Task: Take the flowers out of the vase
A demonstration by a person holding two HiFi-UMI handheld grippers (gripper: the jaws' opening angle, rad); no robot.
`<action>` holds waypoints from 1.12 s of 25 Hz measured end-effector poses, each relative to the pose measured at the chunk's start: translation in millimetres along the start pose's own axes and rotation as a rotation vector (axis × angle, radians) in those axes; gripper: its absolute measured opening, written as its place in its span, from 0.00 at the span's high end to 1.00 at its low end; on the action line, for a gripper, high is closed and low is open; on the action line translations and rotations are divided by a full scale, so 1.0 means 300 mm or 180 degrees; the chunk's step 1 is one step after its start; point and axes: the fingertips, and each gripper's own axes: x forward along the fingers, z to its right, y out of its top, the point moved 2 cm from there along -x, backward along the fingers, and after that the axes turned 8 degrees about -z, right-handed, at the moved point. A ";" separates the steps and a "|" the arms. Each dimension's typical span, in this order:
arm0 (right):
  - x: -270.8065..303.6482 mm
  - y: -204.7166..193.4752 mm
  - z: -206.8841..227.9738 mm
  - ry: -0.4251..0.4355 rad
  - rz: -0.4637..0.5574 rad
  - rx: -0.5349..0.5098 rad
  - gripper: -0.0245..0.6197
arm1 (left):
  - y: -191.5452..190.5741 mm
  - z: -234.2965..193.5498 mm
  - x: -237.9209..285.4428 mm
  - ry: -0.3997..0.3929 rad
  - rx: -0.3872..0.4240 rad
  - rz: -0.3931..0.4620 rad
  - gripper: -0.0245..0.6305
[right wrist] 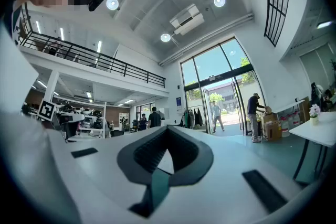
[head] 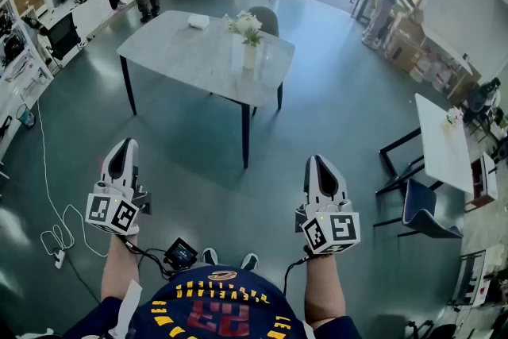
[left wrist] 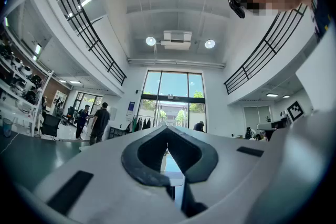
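Observation:
A white vase [head: 250,55] with pale flowers [head: 244,24] stands upright near the right end of a grey table [head: 190,59], far ahead of me. My left gripper [head: 124,153] hangs at the lower left, well short of the table, its jaws shut with nothing between them. At the lower right, my right gripper [head: 318,167] is also shut and empty. In the left gripper view the closed jaws [left wrist: 167,139] point slightly upward toward the glass entrance. The right gripper view shows its closed jaws [right wrist: 167,136] aimed across the hall.
A dark chair [head: 267,18] stands behind the table. A white box [head: 198,21] lies on the table's far side. A second white table [head: 440,143] with chairs is at the right. Cables and a power strip [head: 57,238] lie on the floor at left. People stand at the back.

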 end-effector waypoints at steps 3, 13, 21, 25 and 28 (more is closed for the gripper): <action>0.019 -0.010 -0.025 0.0007 -0.0006 0.0008 0.95 | -0.016 -0.021 -0.002 -0.0022 -0.0017 -0.0008 0.96; 0.064 -0.021 -0.121 0.0012 0.0033 0.0033 0.95 | -0.044 -0.042 0.004 -0.0188 -0.0098 -0.0054 0.96; 0.080 -0.002 -0.210 -0.0184 0.0155 0.0078 0.95 | -0.005 -0.198 -0.021 -0.0182 -0.0129 -0.0001 0.96; 0.067 -0.030 -0.215 -0.0275 0.0060 0.0102 0.95 | -0.029 -0.267 -0.014 -0.0135 -0.0208 -0.0019 0.96; 0.061 -0.055 -0.186 -0.0374 -0.0037 0.0097 0.95 | -0.064 -0.290 0.018 -0.0145 -0.0280 -0.0077 0.96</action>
